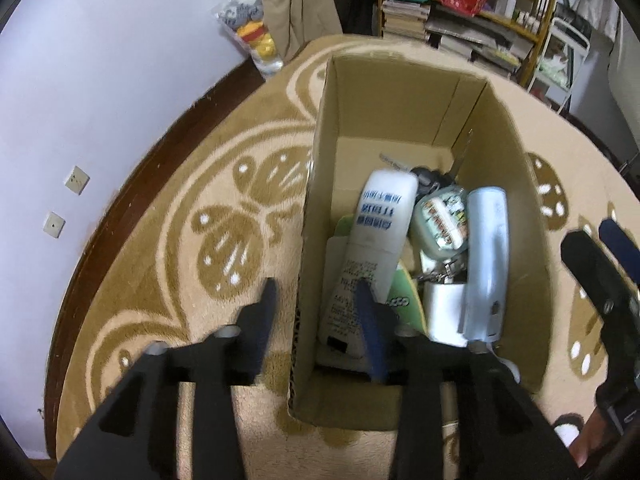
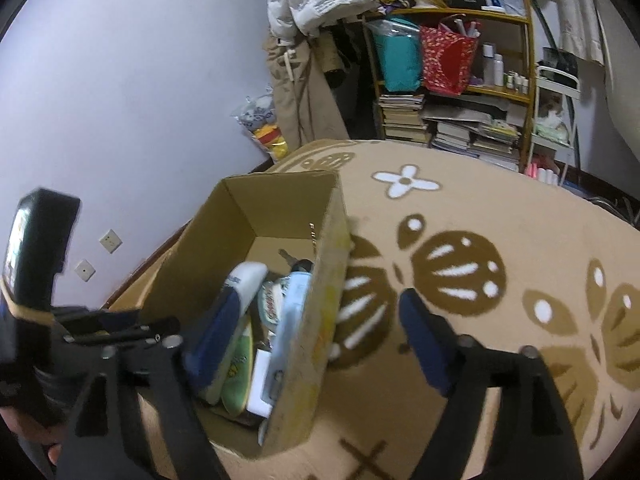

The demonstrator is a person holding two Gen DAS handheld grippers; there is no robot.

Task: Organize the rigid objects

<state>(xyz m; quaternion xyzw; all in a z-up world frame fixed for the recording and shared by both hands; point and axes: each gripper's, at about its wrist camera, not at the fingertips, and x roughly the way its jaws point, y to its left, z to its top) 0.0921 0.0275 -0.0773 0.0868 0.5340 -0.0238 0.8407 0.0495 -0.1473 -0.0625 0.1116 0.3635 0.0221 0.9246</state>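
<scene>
Both open: left tool point(image 1: 316, 300) straddling left wall of cardboard box point(image 1: 504, 152), right tool point(image 2: 320, 320) straddling right wall; bottles point(image 1: 384, 216) inside.

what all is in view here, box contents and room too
box: 1, brown cardboard, open, on the rug
white bottle: 1, blue print, lying in the box, left side
pale blue bottle: 1, lying along the box's right wall
jar: 1, clear with printed label, between the bottles
green item: 1, flat, under the white bottle
white block: 1, near end of the box
keys: a bunch, far end of the box
rug: 1, tan with brown and white pattern
shelf: 1, yellow frame, holds books and bags, far wall
sockets: 2, white, low on the wall
left claw: open, straddling the box's left wall
right claw: open, straddling the box's right wall
</scene>
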